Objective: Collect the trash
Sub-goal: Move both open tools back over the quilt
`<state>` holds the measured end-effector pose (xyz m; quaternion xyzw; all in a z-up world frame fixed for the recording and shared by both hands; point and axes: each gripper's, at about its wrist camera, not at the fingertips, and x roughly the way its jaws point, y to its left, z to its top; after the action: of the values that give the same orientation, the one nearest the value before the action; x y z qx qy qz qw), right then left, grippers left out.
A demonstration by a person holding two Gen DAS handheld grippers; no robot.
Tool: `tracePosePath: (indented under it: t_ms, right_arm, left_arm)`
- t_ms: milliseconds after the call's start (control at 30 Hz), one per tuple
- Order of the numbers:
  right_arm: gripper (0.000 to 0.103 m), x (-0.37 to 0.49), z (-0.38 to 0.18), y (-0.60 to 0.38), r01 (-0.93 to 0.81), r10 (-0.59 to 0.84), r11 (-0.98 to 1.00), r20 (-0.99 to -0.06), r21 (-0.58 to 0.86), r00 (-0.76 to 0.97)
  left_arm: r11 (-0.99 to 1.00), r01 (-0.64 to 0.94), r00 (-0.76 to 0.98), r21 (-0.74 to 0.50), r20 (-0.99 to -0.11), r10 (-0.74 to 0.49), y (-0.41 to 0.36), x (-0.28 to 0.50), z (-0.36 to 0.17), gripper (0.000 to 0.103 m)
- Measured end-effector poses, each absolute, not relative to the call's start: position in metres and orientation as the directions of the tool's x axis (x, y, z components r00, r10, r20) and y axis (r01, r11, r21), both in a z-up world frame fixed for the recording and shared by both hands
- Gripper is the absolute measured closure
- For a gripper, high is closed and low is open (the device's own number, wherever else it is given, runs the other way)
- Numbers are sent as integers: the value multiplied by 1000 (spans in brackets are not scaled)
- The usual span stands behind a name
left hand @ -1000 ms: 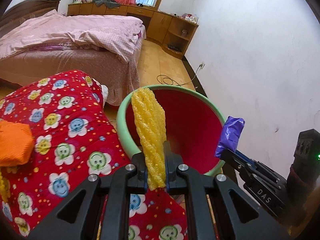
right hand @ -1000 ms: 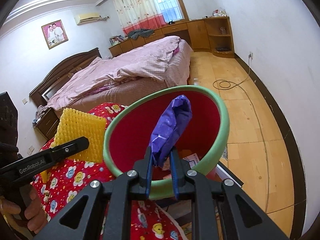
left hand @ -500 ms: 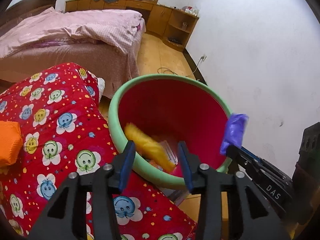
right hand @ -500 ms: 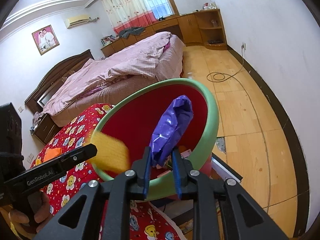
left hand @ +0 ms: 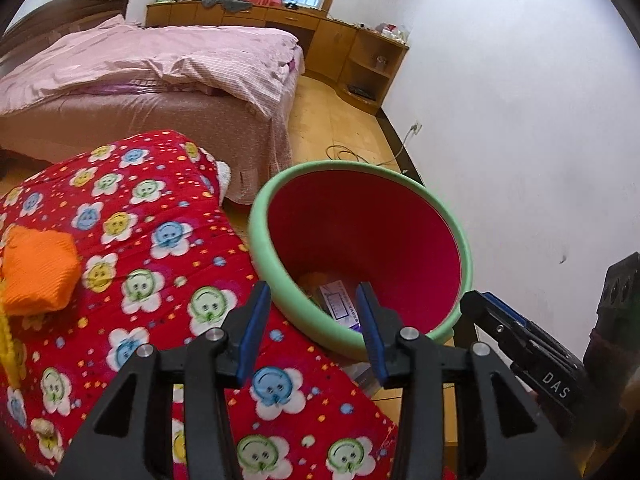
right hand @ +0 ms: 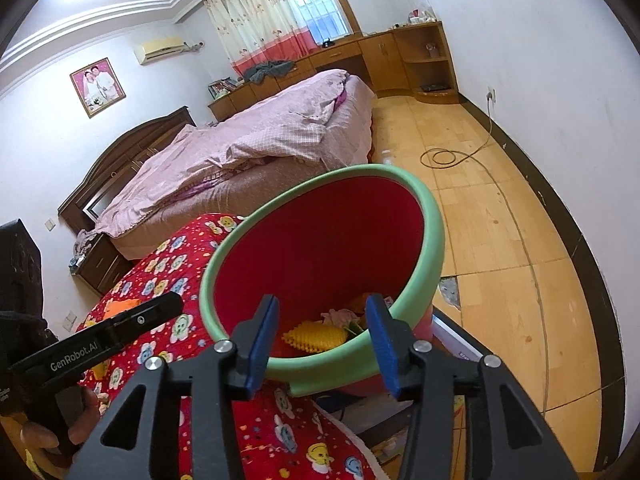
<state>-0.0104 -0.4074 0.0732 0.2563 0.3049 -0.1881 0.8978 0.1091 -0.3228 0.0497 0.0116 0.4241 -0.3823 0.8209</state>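
**Both hand-held grippers empty over the bin; the next trash lies to the left**

The left hand-held gripper (left hand: 312, 320) has its jaws apart and nothing is between them. The right hand-held gripper (right hand: 322, 334) is opening its jaws, and nothing is between them either. Both point down into the red bin with the green rim (left hand: 276, 268), which stands just in front of them, at the edge of the red flowered quilt (left hand: 132, 264).

Inside the bin, in the right wrist view, I count one yellow ridged piece (right hand: 316, 336), one pinkish crumpled piece (right hand: 340, 315) behind it, and at least one more piece that is too hidden to name. In the left wrist view, one printed wrapper (left hand: 339, 300) lies at the bottom.

The trash that remains outside is the orange crumpled piece (left hand: 38, 276). It lies on the quilt, well to the left of the left hand-held gripper and far from the bin. Just below it a yellow strip (left hand: 7, 340) shows at the picture edge; its long axis seems to run towards the camera. So I count two pieces outside. I judge that the left hand is the nearer one for both, and it must swing to its left, away from the bin.
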Motion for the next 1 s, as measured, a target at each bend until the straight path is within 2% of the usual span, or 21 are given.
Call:
tracePosePath:
  t_ms: [367, 1000]
  right_arm:
    - [43, -11, 87, -378, 450, -149, 816, -622, 362, 769]
    - [36, 10, 99, -318, 358, -58, 860, -626, 365, 777]
  left_arm:
    - [757, 574, 414, -312, -687, -597, -271, 109, 64, 59]
    - [856, 414, 555, -308, -661, -506, -167, 113, 72, 59]
